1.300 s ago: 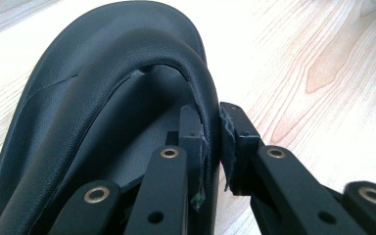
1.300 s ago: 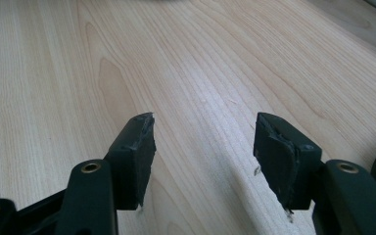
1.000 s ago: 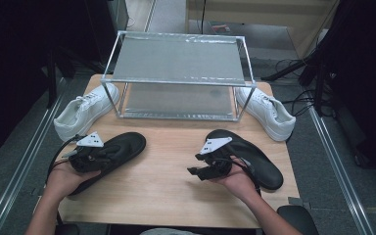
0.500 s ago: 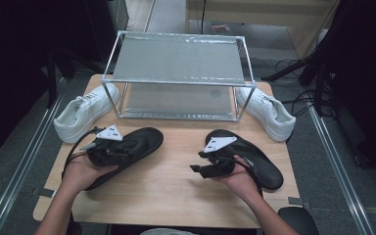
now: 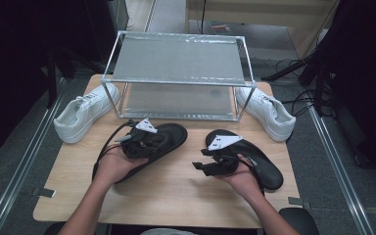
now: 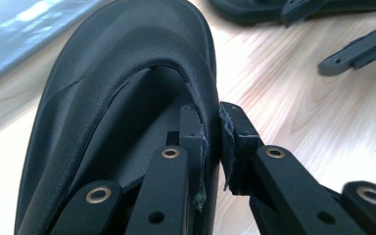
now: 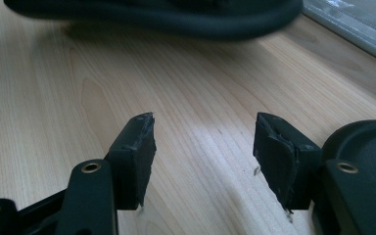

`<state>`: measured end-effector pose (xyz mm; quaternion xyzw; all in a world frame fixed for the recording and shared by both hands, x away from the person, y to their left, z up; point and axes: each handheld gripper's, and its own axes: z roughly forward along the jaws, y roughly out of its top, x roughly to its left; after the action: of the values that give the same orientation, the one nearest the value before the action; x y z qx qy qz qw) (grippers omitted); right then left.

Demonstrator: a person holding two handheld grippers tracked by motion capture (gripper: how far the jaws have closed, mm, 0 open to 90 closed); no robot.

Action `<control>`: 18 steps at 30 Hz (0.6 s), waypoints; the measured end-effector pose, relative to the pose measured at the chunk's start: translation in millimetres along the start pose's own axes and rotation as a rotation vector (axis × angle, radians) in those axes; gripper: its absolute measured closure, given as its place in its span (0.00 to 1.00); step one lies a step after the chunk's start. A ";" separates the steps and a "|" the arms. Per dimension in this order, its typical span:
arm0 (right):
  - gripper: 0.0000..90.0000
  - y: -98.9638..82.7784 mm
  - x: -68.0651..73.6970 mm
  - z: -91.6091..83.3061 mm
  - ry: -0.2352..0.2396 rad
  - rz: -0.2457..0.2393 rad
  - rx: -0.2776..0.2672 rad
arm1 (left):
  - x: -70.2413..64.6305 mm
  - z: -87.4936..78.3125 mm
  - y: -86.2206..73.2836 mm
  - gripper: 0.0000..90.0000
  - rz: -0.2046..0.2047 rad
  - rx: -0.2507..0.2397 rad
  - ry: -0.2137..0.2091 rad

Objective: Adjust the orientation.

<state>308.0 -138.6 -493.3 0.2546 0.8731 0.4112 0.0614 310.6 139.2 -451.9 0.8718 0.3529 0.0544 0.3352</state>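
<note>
**Left hand-held gripper clamped on one black slipper, right one apart beside the other**

High view: the left hand-held gripper (image 5: pixel 138 139) sits on the black slipper (image 5: pixel 149 147) that lies slantwise on the desk (image 5: pixel 176 196), left of centre, its toe pointing far and right toward the metal rack (image 5: pixel 176 73). The right hand-held gripper (image 5: pixel 214 161) rests at the near left end of the second black slipper (image 5: pixel 254 159), which lies on the right part of the desk. A white sneaker (image 5: pixel 81 117) stands left of the rack and another white sneaker (image 5: pixel 267 111) right of it.

Left gripper view: the jaws are pressed together on the raised side edge of the black slipper (image 6: pixel 127 107), one jaw inside the shoe, the other outside against the rim. The slipper stretches away from the left hand-held gripper (image 6: pixel 211 147).

Right gripper view: the right hand-held gripper (image 7: pixel 203 147) has its jaws apart with bare desk (image 7: pixel 200 98) between them. The second black slipper (image 7: pixel 367 147) lies just beside the right jaw.
</note>
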 end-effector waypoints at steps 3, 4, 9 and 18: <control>0.47 0.1 -1.5 -0.4 0.001 0.002 -0.007 | -8.8 12.5 3.5 0.90 0.005 0.002 -0.034; 0.47 0.1 -2.0 -0.3 0.000 0.003 -0.006 | -8.8 12.5 3.5 0.90 0.005 0.002 -0.034; 0.47 0.0 -3.1 0.1 -0.002 0.009 -0.005 | -9.0 35.0 -0.6 0.91 -0.019 0.011 -0.060; 0.47 -1.0 -1.6 2.3 -0.010 0.018 -0.012 | -3.4 58.0 -3.6 0.91 -0.022 0.023 -0.115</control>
<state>309.7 -138.3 -495.8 0.2642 0.8680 0.4156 0.0635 325.2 107.3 -498.2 0.8733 0.3433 -0.0033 0.3456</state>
